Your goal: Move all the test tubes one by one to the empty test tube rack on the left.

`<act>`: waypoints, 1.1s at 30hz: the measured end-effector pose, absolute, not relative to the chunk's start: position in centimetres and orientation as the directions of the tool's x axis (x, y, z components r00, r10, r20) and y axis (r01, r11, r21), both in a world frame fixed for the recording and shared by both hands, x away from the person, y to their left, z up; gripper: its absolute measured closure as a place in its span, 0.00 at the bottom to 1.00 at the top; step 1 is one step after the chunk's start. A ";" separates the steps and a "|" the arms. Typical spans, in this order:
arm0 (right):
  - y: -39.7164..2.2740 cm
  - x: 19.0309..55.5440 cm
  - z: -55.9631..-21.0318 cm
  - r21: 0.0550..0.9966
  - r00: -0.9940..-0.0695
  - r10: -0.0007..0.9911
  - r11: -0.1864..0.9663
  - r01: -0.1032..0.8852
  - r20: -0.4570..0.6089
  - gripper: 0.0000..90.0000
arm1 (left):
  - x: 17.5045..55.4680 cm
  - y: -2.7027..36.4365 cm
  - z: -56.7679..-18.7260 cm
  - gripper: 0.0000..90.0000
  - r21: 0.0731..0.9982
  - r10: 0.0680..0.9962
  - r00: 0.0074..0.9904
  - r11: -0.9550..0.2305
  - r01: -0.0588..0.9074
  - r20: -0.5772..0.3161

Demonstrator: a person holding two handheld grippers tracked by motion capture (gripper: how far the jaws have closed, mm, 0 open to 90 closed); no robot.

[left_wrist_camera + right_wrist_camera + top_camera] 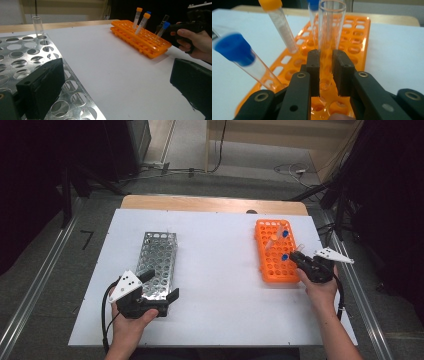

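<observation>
My right gripper (326,62) is shut on a clear uncapped tube (329,32), held upright over the orange rack (359,37). The tube's rounded bottom hangs at the rack's holes; whether it sits in one I cannot tell. In the high view the right gripper (296,258) is at the orange rack's (267,270) near right edge. Capped tubes lean in that rack: a blue one (244,57) and an orange one (279,25). My left gripper (161,284) is open at the near end of the metal rack (157,252), one jaw over its holes. A clear tube (38,25) stands in the metal rack (22,55).
Both racks lie on a white sheet (220,270) over a wooden table (210,203). A wide bare strip of sheet separates them. Beyond the table lie a grey floor and cables (292,170). Metal rails (35,285) run along both sides.
</observation>
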State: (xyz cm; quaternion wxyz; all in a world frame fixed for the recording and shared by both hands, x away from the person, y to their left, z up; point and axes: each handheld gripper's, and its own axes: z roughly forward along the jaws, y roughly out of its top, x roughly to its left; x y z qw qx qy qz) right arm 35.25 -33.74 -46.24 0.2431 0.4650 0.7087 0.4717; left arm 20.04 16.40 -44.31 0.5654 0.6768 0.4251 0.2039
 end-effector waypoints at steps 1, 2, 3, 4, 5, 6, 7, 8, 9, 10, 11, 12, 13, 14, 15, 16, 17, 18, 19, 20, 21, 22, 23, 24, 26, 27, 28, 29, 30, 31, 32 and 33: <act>-33.9 35.1 -46.0 0.899 -0.448 0.888 0.108 0.424 0.105 0.82 | 20.1 16.4 -44.3 0.00 0.939 0.806 0.554 0.003 0.345 -0.206; -34.1 34.8 -45.7 0.903 -0.445 0.889 0.097 0.419 0.111 0.82 | 20.0 16.4 -44.3 0.00 0.938 0.806 0.554 0.002 0.346 -0.206; -34.2 34.6 -45.5 0.906 -0.447 0.887 0.092 0.414 0.114 0.82 | 20.0 16.4 -44.3 0.00 0.939 0.806 0.556 -0.001 0.344 -0.203; -34.3 34.3 -45.2 0.909 -0.450 0.886 0.089 0.408 0.116 0.82 | 20.0 16.4 -44.3 0.00 0.940 0.806 0.558 -0.005 0.342 -0.198; -34.4 34.0 -45.0 0.909 -0.452 0.884 0.084 0.409 0.121 0.82 | 20.0 16.3 -44.3 0.00 0.940 0.806 0.558 -0.001 0.341 -0.201; -34.5 33.7 -44.9 0.909 -0.457 0.881 0.083 0.408 0.125 0.82 | 20.0 16.2 -44.2 0.00 0.940 0.804 0.560 -0.003 0.341 -0.200; -34.5 33.3 -44.7 0.911 -0.459 0.879 0.080 0.405 0.127 0.82 | 19.9 16.2 -44.2 0.00 0.940 0.804 0.561 -0.008 0.340 -0.196; -34.5 33.0 -44.6 0.911 -0.461 0.879 0.083 0.404 0.125 0.82 | 19.9 16.1 -44.1 0.00 0.941 0.804 0.561 -0.005 0.338 -0.197; -34.6 32.6 -44.4 0.912 -0.464 0.877 0.082 0.402 0.125 0.82 | 19.9 16.1 -44.1 0.00 0.941 0.804 0.562 -0.006 0.337 -0.196; -34.6 32.1 -44.3 0.912 -0.467 0.875 0.082 0.403 0.128 0.82 | 19.9 16.0 -44.1 0.00 0.942 0.803 0.564 -0.009 0.337 -0.194; -34.7 31.8 -44.3 0.911 -0.472 0.872 0.083 0.404 0.130 0.82 | 19.9 16.0 -44.1 0.00 0.941 0.802 0.565 -0.009 0.337 -0.195; -34.7 31.4 -44.3 0.910 -0.475 0.871 0.086 0.406 0.130 0.82 | 19.9 15.9 -44.1 0.00 0.941 0.800 0.567 -0.010 0.337 -0.195; -34.6 31.0 -44.2 0.909 -0.479 0.868 0.090 0.407 0.129 0.82 | 19.9 15.9 -44.1 0.00 0.941 0.800 0.567 -0.010 0.337 -0.195; -34.6 30.6 -44.2 0.907 -0.483 0.867 0.099 0.408 0.123 0.82 | 20.0 15.8 -44.1 0.00 0.942 0.800 0.569 -0.011 0.336 -0.193; -34.6 30.2 -44.1 0.908 -0.489 0.863 0.099 0.408 0.126 0.82 | 20.0 15.8 -44.1 0.00 0.942 0.800 0.569 -0.011 0.336 -0.193; -34.6 30.2 -44.1 0.908 -0.489 0.863 0.099 0.408 0.126 0.82 | 20.0 15.8 -44.1 0.00 0.942 0.799 0.569 -0.013 0.337 -0.193; -34.5 29.4 -44.0 0.906 -0.500 0.855 0.099 0.412 0.134 0.82 | 20.0 15.7 -44.0 0.00 0.942 0.797 0.573 -0.014 0.336 -0.192; -34.3 29.1 -43.9 0.907 -0.509 0.851 0.108 0.407 0.127 0.82 | 20.0 15.6 -44.0 0.00 0.942 0.797 0.573 -0.017 0.336 -0.190; -34.2 28.7 -43.8 0.907 -0.519 0.846 0.114 0.406 0.126 0.82 | 20.0 15.5 -44.0 0.00 0.942 0.798 0.572 -0.014 0.334 -0.191; -34.0 28.4 -43.7 0.906 -0.527 0.840 0.117 0.406 0.127 0.82 | 20.0 15.5 -44.0 0.00 0.942 0.796 0.575 -0.020 0.334 -0.187; -33.8 28.0 -43.6 0.907 -0.538 0.834 0.122 0.403 0.127 0.82 | 20.0 15.5 -44.0 0.00 0.942 0.796 0.576 -0.023 0.335 -0.186; -33.6 27.7 -43.5 0.908 -0.549 0.827 0.130 0.399 0.124 0.82 | 20.0 15.5 -44.0 0.00 0.942 0.797 0.575 -0.021 0.335 -0.187; -33.3 27.4 -43.4 0.907 -0.558 0.821 0.134 0.399 0.124 0.82 | 20.0 15.5 -44.0 0.00 0.942 0.797 0.575 -0.021 0.335 -0.187; -33.1 27.1 -43.4 0.908 -0.570 0.812 0.138 0.396 0.126 0.82 | 19.9 15.4 -43.9 0.00 0.942 0.798 0.573 -0.018 0.335 -0.189; -32.5 26.5 -43.3 0.908 -0.592 0.796 0.145 0.392 0.128 0.82 | 19.9 15.2 -43.9 0.00 0.943 0.795 0.577 -0.017 0.332 -0.188; -32.5 26.5 -43.3 0.908 -0.592 0.796 0.145 0.392 0.128 0.82 | 19.9 15.2 -43.9 0.00 0.943 0.795 0.577 -0.017 0.332 -0.188; -31.8 26.0 -43.3 0.907 -0.617 0.777 0.162 0.388 0.125 0.82 | 19.9 15.1 -43.8 0.00 0.943 0.793 0.579 -0.020 0.331 -0.187; -31.4 25.8 -43.2 0.908 -0.627 0.770 0.169 0.383 0.120 0.82 | 19.9 15.0 -43.8 0.00 0.944 0.793 0.581 -0.023 0.329 -0.184; -31.0 25.7 -43.2 0.910 -0.638 0.760 0.171 0.378 0.122 0.82 | 19.8 14.8 -43.7 0.00 0.944 0.789 0.586 -0.023 0.330 -0.186; -30.6 25.6 -43.1 0.909 -0.648 0.751 0.174 0.378 0.125 0.82 | 19.8 14.6 -43.7 0.00 0.943 0.787 0.589 -0.028 0.331 -0.183; -30.2 25.6 -43.1 0.911 -0.661 0.741 0.182 0.371 0.121 0.82 | 19.8 14.6 -43.7 0.00 0.943 0.787 0.589 -0.028 0.331 -0.183; -29.7 25.4 -43.1 0.909 -0.670 0.732 0.189 0.371 0.121 0.82 | 19.8 14.5 -43.7 0.00 0.944 0.782 0.595 -0.027 0.330 -0.186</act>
